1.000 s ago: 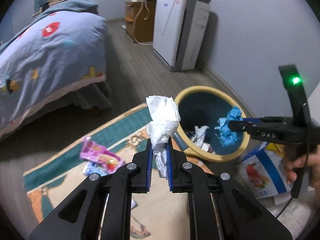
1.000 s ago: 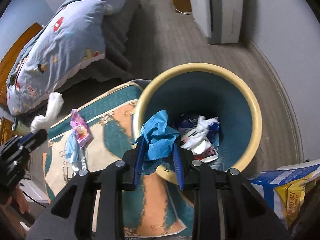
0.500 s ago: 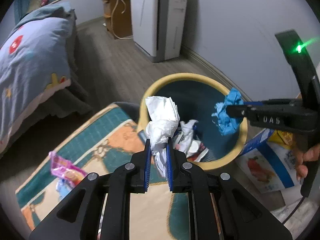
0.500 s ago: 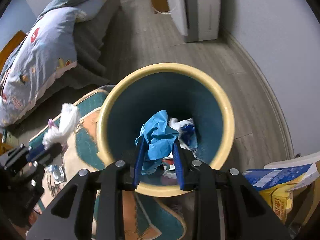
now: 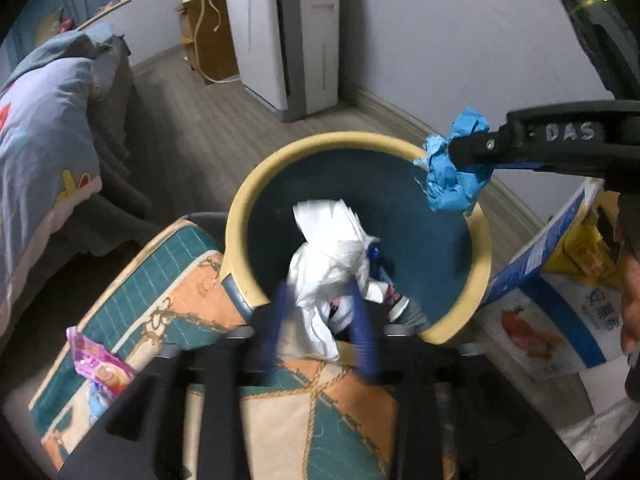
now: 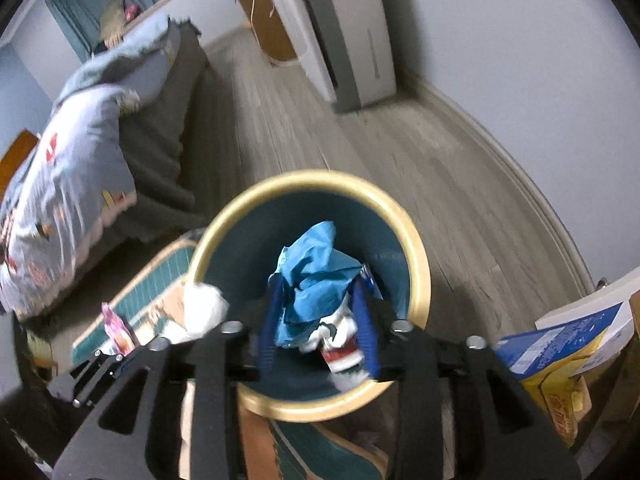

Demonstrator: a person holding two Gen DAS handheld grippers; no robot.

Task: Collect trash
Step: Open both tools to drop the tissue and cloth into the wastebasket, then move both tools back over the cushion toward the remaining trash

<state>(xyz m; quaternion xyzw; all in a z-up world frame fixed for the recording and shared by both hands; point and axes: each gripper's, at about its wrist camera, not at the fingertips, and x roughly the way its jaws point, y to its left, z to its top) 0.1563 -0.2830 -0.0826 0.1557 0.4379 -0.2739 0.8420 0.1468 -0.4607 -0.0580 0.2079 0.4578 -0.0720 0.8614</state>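
On the rug (image 5: 168, 300) at left a pink wrapper (image 5: 102, 364) lies uncollected. Over the bin (image 5: 256, 184), left claw (image 5: 322, 322) opens around white tissue (image 5: 332, 252); right claw (image 6: 318, 320) opens around blue paper (image 6: 312, 272), which might snag or miss.

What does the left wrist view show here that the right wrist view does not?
Only the left wrist view: the person's hand on the right gripper, seen from the side, and the pouch with a tomato picture. Only the right: the red-and-white wrapper in the bin. Both: bin, white tissue, blue paper, pink wrapper, both jaws opening.
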